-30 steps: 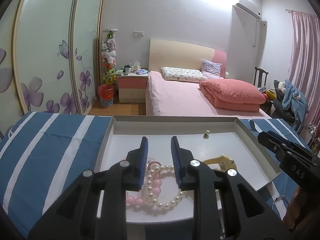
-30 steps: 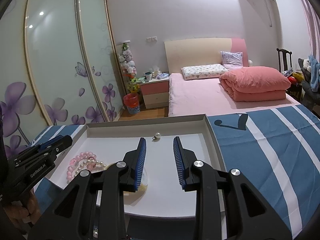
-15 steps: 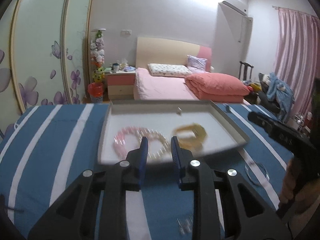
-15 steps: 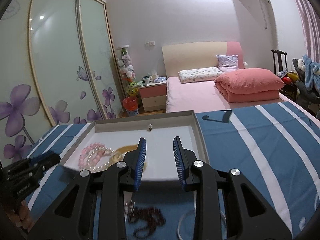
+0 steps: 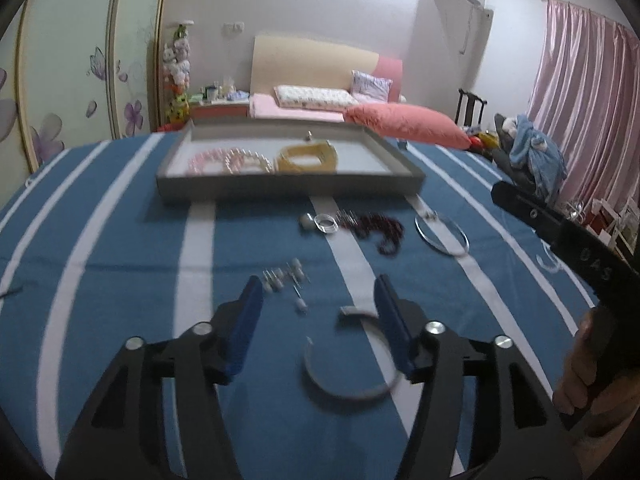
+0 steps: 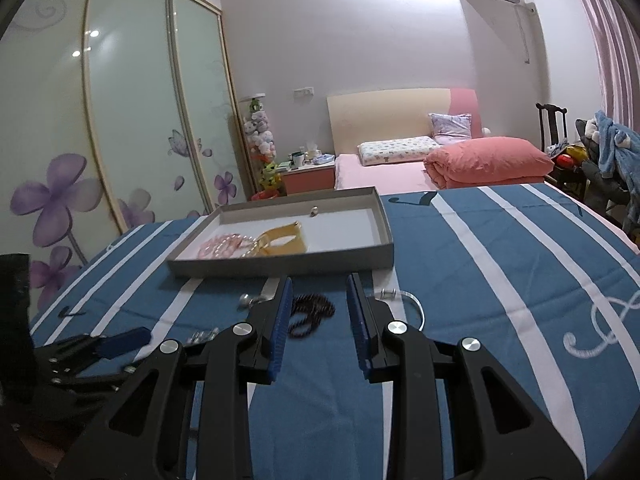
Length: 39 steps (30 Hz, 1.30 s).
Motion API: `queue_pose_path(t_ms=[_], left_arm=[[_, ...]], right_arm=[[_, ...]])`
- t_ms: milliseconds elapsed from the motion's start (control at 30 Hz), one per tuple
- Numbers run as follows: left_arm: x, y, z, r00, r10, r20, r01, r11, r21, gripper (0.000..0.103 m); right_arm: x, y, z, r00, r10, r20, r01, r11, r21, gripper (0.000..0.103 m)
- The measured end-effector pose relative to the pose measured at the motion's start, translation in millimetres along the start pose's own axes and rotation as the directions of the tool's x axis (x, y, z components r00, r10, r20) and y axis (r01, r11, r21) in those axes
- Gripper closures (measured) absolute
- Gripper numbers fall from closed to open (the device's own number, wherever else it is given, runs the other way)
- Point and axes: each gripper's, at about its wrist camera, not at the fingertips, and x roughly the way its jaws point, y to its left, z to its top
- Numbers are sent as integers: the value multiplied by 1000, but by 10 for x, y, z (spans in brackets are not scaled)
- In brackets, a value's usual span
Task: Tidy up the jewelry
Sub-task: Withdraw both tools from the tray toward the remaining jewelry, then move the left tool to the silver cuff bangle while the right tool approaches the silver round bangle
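A grey tray (image 5: pixel 288 190) lies on the blue striped cloth, holding a pink bead bracelet (image 5: pixel 204 160), a pearl bracelet (image 5: pixel 244 162) and a gold band (image 5: pixel 306 156). Loose pieces lie in front of it: a dark red bead strand (image 5: pixel 376 228), a clear ring (image 5: pixel 326 224), a large silver hoop (image 5: pixel 440 236), small earrings (image 5: pixel 286 278) and an open silver bangle (image 5: pixel 348 380). My left gripper (image 5: pixel 318 294) hangs over the earrings and bangle, its jaws opening, gripping nothing. My right gripper (image 6: pixel 320 292) stands narrowly open and empty, with the bead strand (image 6: pixel 310 314) on the cloth beyond it.
The tray (image 6: pixel 280 268) sits toward the cloth's far edge, with a small stud (image 6: pixel 315 211) at its back. The left gripper (image 6: pixel 100 348) shows at the right wrist view's lower left. Beyond are a pink bed (image 6: pixel 400 176), a wardrobe and a chair with clothes.
Both grippers have drawn back from over the tray to above the cloth in front of it, bringing the loose jewelry into view. The left jaws have spread wider; the right jaws keep the same gap.
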Motion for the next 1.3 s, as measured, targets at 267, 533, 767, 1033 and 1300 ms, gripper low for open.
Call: queue_pose_path(t_ms=[267, 533, 767, 1033, 1300], left_arm=[[155, -209, -243, 993, 44, -109, -42, 999, 21, 24], [314, -315, -237, 980, 117, -159, -110, 993, 51, 21], [321, -321, -233, 974, 160, -157, -152, 986, 63, 34], [256, -225, -248, 976, 162, -146, -154, 986, 63, 38], [169, 295, -174, 957, 234, -173, -240, 971, -14, 38]], right_arm=[[-182, -79, -108, 1000, 21, 18, -21, 1000, 11, 73], [-257, -172, -136, 999, 17, 35, -18, 999, 33, 73], [-266, -178, -169, 999, 14, 32, -15, 999, 45, 73], [-274, -151, -184, 999, 23, 31, -25, 999, 44, 73], [-262, -151, -186, 999, 28, 24, -29, 999, 44, 73]])
